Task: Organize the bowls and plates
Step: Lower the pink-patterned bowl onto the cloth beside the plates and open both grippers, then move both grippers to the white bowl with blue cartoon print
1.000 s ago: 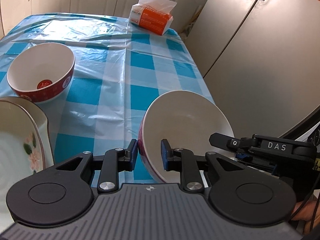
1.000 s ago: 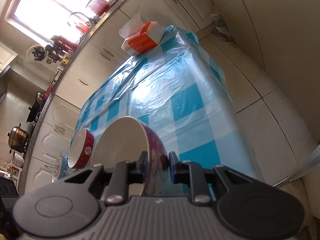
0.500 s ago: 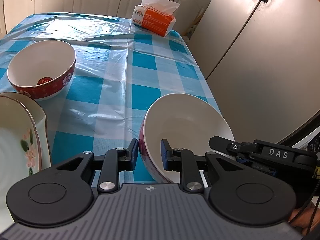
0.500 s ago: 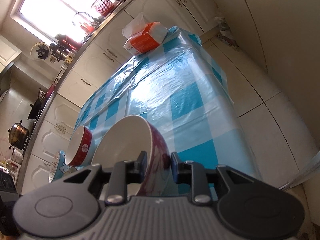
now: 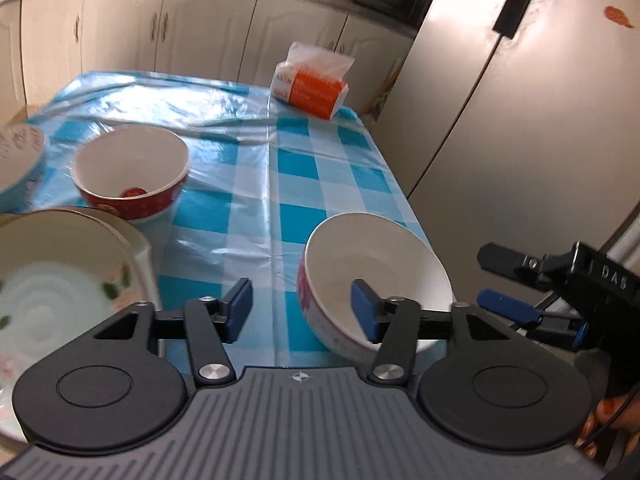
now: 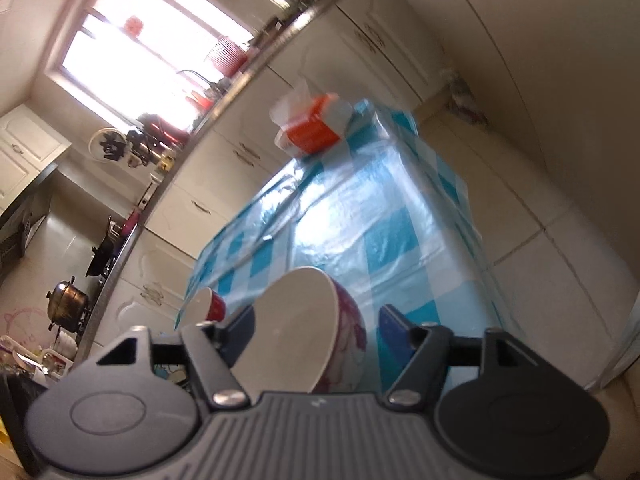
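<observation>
The left hand-held gripper point(image 5: 302, 312) stands spread, its jaws having just been opening. The rim of the white bowl with the purple-red pattern point(image 5: 376, 276) sits between its blue pads point(image 5: 239, 308), but neither pad presses on it: one is well off to the outside, the other hangs over the bowl's inside. The right hand-held gripper point(image 6: 316, 330) is spread too, jaws also just opened, with the same bowl point(image 6: 316, 320) between them and both fingers clear of its wall. In the left view the right tool's black finger point(image 5: 516, 264) shows at 3 o'clock of the bowl, with a person's hand point(image 5: 612, 424) gripping its handle in the lower right corner.

The bowl rests on the bench point(image 5: 288, 168), which is covered in a shiny blue-and-white check cloth, close to the right-hand edge at about 5 o'clock of the bench top. A red bowl with a white inside point(image 5: 132, 172) stands at about 10 o'clock from it, well apart. Just beside the red bowl, toward 7 o'clock, lies a white dish with a flower print point(image 5: 60, 280), its rim near the left tool's body. At the far left edge a pale patterned bowl point(image 5: 20, 156) is partly cut off. At the bench's far corner, about 12 o'clock from the patterned bowl, lies an orange-and-white tissue pack point(image 5: 312, 84). A tall pale fridge point(image 5: 520, 100) stands to the right of the bench.
</observation>
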A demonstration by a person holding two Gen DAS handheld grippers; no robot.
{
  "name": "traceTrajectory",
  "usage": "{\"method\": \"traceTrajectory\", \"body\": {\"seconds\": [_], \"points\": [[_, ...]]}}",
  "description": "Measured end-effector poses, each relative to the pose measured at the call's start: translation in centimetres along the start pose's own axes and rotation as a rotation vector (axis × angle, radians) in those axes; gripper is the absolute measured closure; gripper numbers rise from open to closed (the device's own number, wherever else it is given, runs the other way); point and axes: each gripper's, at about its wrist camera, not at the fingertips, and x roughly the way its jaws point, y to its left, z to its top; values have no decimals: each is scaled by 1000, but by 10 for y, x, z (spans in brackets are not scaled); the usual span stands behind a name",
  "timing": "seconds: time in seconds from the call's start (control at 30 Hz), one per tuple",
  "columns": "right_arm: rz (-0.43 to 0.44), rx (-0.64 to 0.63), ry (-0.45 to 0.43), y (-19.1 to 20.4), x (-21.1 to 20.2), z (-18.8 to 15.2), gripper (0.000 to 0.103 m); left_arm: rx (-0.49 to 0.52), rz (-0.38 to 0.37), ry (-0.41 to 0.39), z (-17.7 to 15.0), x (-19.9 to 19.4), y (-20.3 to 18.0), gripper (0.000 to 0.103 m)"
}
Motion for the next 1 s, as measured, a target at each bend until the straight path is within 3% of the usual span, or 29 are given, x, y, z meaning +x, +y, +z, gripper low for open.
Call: {"method": "traceTrajectory", "body": {"seconds": [0.1,0.17,0.27,0.57,1.0], "points": [[7,-45,-36,13,-12,-12,23,11,16,-33,-12,-24,5,21],[2,-80,-53,23,-17,-22,19,3,19,-41,-20,-37,11,6],[4,-135,-64,38,-23,-36,17,2,42,-66,-34,-60,22,2],[10,-289,-41,89,-23,-77,11,-83,143,-89,-66,-114,92,0],[53,-449,71,157,5,-126,9,-277,284,-184,-86,-176,200,0]]}}
